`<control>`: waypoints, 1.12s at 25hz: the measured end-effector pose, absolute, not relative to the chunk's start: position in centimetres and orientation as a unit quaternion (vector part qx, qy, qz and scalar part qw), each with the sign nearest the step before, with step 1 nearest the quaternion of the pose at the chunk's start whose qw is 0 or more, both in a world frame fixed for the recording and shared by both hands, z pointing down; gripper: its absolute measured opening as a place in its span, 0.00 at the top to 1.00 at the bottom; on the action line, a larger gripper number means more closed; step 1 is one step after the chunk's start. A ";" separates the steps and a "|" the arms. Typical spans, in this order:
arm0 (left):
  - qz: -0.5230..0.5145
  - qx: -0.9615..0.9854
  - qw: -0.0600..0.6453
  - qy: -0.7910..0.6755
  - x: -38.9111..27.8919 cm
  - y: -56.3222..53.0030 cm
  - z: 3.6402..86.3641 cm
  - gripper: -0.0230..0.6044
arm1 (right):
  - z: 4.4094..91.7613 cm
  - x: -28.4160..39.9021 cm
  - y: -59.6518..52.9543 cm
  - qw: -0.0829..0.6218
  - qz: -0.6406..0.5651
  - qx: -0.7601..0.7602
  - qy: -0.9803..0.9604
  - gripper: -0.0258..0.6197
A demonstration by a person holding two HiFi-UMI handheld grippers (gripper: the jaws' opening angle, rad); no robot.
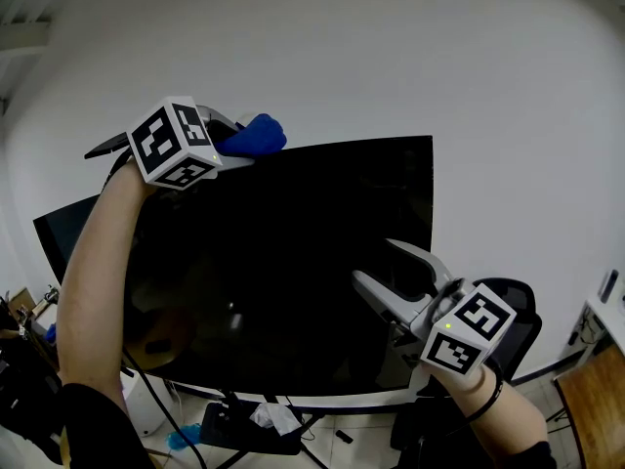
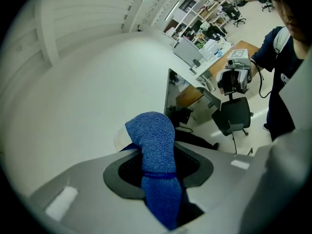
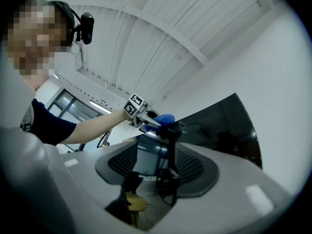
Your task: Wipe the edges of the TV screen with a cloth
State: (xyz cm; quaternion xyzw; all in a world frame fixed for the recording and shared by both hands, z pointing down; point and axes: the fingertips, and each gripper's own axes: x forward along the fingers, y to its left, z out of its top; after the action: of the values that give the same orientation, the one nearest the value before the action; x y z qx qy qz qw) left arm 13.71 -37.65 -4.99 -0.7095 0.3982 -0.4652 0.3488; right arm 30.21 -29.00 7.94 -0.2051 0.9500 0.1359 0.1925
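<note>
The right gripper (image 1: 376, 260), smooth grey plastic with curved jaws, is spread wide and empty in front of the glossy black flat TV screen (image 1: 293, 291). Higher up, the left gripper (image 1: 237, 141) is clamped tight on a nubby blue terry cloth (image 1: 262, 133) at the screen's thin top edge. Behind stands a matte white wall (image 1: 469, 57).

The cloth (image 2: 155, 140) pinched in the left gripper (image 2: 158, 168) is nubbly blue terry; the gripper's pads (image 2: 124, 172) look matt, dimpled, dark. The TV screen (image 1: 293, 262) is glossy black.
</note>
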 end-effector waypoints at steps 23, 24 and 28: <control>-0.448 -0.720 0.398 0.350 30.8 -39.1 -5.6 0.74 | 7.3 40.2 -28.6 0.209 0.148 -0.225 0.940 0.57; -0.449 -0.722 0.397 0.347 32.5 -40.0 -5.5 0.74 | 7.4 41.7 -29.4 0.210 0.144 -0.227 0.940 0.57; -0.446 -0.726 0.398 0.339 36.5 -41.5 -5.6 0.74 | 7.7 44.9 -30.7 0.211 0.137 -0.235 0.939 0.57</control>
State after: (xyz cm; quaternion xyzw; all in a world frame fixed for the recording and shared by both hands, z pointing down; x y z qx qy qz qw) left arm 36.53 -41.47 -5.57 -0.7262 0.3389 -0.4465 0.3980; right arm 44.87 -30.71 7.73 -0.2347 0.9389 0.1372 0.2112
